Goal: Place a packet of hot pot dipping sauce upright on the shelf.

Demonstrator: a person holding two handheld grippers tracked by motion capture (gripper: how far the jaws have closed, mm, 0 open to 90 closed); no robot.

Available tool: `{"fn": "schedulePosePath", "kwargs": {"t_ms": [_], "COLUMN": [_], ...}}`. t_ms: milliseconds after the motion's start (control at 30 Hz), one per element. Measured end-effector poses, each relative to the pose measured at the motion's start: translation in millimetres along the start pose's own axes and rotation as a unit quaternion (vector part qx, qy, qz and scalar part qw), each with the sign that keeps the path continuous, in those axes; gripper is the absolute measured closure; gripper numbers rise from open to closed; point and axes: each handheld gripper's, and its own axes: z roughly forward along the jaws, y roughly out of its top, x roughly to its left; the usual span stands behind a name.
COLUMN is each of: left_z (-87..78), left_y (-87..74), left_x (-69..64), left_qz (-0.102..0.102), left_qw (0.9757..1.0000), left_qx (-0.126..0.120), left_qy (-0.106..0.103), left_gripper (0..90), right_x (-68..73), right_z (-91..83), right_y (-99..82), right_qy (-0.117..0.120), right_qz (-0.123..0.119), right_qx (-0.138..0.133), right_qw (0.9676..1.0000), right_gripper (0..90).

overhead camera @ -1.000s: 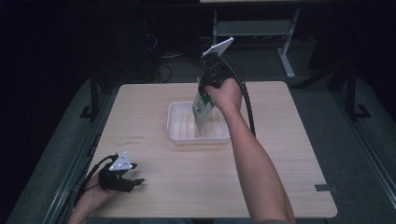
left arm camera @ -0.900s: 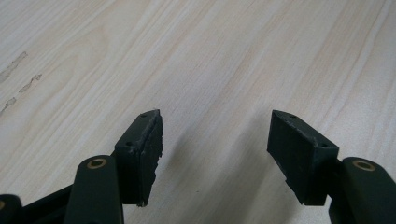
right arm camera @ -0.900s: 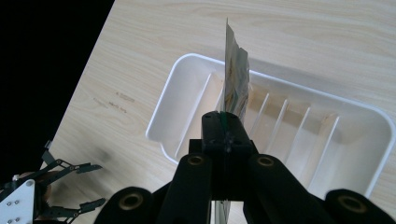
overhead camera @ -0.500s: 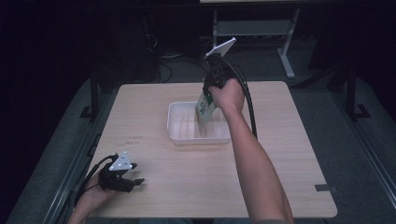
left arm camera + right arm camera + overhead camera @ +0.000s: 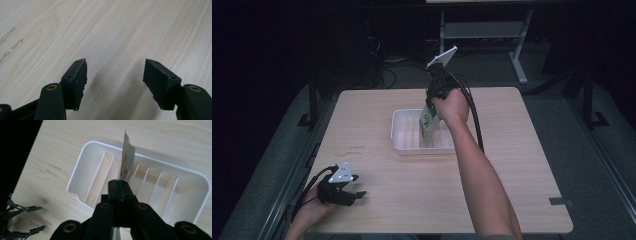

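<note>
Pale wood-grain table (image 5: 377, 120) amid dark room, grey floor (image 5: 607, 150).

Right arm stretched far forward, right gripper (image 5: 430, 112) pointing steeply down, jaws clamped tight together. Left gripper (image 5: 354, 194) low at the near left corner, hand wrapped round it, jaws standing apart with nothing between them.

tabletop (image 5: 377, 115): pale wood-grain laminate, matt, smooth, a few scuffs | tray (image 5: 95, 145): white plastic, smooth, slight sheen, ribbed inside | packet (image 5: 127, 157): thin printed foil or paper, creased, faintly glossy | left gripper (image 5: 115, 82) fingers (image 5: 77, 80): black matt plastic, rough-edged pads | right gripper (image 5: 120, 188): black matt plastic, brass-coloured pivot rivets
</note>
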Motion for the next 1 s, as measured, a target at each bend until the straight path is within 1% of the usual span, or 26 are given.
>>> {"fn": "schedulePosePath", "kwargs": {"t_ms": [200, 267, 433, 633, 767, 900, 1000], "left_z": [0.5, 0.8, 1.0, 1.5, 1.7, 1.8, 1.9], "left_y": [0.3, 0.3, 0.1, 0.3, 0.2, 0.1, 0.1], "left_x": [-0.2, -0.2, 0.0, -0.3, -0.3, -0.2, -0.3], "left_qz": [0.001, 0.0, -0.001, -0.001, -0.001, -0.001, -0.001], "left_qw": [1.0, 1.0, 1.0, 1.0, 1.0, 1.0, 1.0], "left_qx": [0.001, 0.001, 0.001, 0.001, 0.002, 0.002, 0.002], "left_qy": [0.0, 0.0, 0.0, 0.0, 0.0, 0.0, 0.0], "left_gripper": [35.1, 35.1, 35.1, 34.8, 34.7, 34.7, 34.5], "right_x": [-5.4, -5.7, -6.3, -7.9, -8.3, -9.2, -9.6], "right_z": [8.6, 10.4, 12.0, 13.9, 15.5, 14.1, 12.4], "right_y": [-4.5, -5.0, -6.0, -7.5, -8.1, -8.7, -9.6], "right_qy": [0.005, 0.003, 0.006, 0.005, 0.002, 0.003, 0.004], "right_qz": [0.007, 0.004, 0.004, 0.001, -0.002, -0.003, -0.007], "right_qx": [0.005, 0.008, 0.01, 0.012, 0.018, 0.016, 0.015], "right_qw": [1.0, 1.0, 0.9999, 0.9999, 0.9998, 0.9999, 0.9999], "right_gripper": [89.2, 89.2, 88.9, 87.9, 86.1, 85.2, 84.2]}}
